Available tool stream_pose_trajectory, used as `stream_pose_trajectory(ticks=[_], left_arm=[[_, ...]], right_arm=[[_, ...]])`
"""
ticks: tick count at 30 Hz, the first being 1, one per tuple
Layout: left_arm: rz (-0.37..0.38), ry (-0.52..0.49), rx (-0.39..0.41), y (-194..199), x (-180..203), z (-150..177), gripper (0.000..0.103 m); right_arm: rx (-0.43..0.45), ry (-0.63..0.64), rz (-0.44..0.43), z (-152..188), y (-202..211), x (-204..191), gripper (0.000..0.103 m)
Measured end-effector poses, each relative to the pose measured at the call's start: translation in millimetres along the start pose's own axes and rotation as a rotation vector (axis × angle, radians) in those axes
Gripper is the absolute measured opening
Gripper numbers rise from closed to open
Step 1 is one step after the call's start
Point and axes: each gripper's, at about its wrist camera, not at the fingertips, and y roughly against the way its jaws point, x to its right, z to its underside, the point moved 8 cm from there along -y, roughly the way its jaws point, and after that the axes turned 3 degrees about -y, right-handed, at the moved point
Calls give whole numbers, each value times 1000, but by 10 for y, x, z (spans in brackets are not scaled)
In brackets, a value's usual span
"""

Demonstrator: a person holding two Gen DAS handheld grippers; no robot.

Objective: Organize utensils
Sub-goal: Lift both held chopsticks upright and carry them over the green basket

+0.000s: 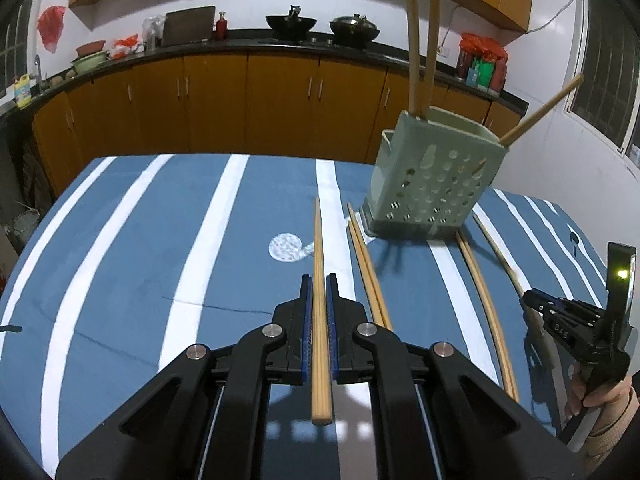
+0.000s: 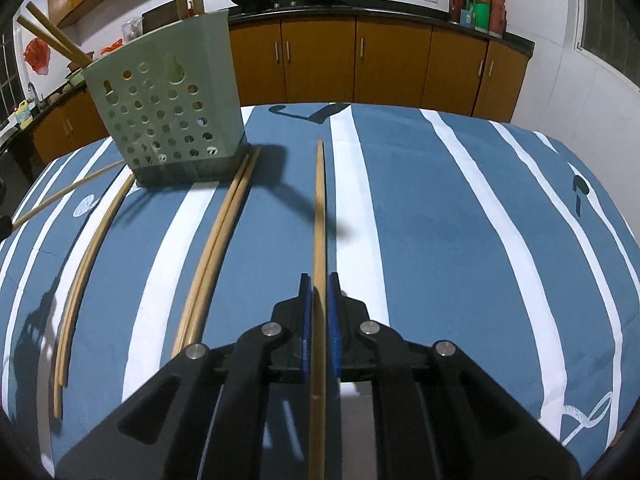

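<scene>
Each gripper has its fingers nearly closed on a single chopstick. In the left wrist view, the left gripper (image 1: 319,284) pinches a chopstick (image 1: 319,304) that runs up the centre of the frame, its butt end sticking out toward the camera. In the right wrist view, the right gripper (image 2: 319,282) clamps another chopstick (image 2: 319,216) the same way, though whether this one is lifted off the cloth cannot be told.

The green perforated holder (image 1: 430,176) stands on the striped bench (image 1: 140,240) in the upper right of the left view. I count three chopsticks standing in it there: two upright (image 1: 420,48) and one leaning right (image 1: 540,110). Two loose pairs lie on the cloth, one pair (image 1: 368,268) left of the holder's base and one pair (image 1: 486,312) right of it.

These sticks look light, stiff and smooth, so they probably pivot or slip easily in a pinch. A hold near the thick end, as here, should steady the tip for dropping into the holder.
</scene>
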Motion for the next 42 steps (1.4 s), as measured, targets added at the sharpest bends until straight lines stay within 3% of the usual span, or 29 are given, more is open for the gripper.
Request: stream_pose_trajectory(ticks=[7,10,12,24,31,42], left_arm=[[7,-2,-6,0,25,28,7],[7,-1,-3,14,34,18,7],[6,-4,3,36,30,-1,7],[-3,20,152,431,-48,-484,7],[5,23,204,569,-53,-679,7],[90,-20,327,998,174,-1161,7]], right_arm=[[-27,-1,-6,150,91,27,17],[-38,22,8,223,88,23,8],[-38,16,9,203,124,34,8],[275,-79,-38,-599,1117,189,8],[350,-96,-50,-810,1381,226,8],[534,-66,-210,-1298,2217,-83,8]])
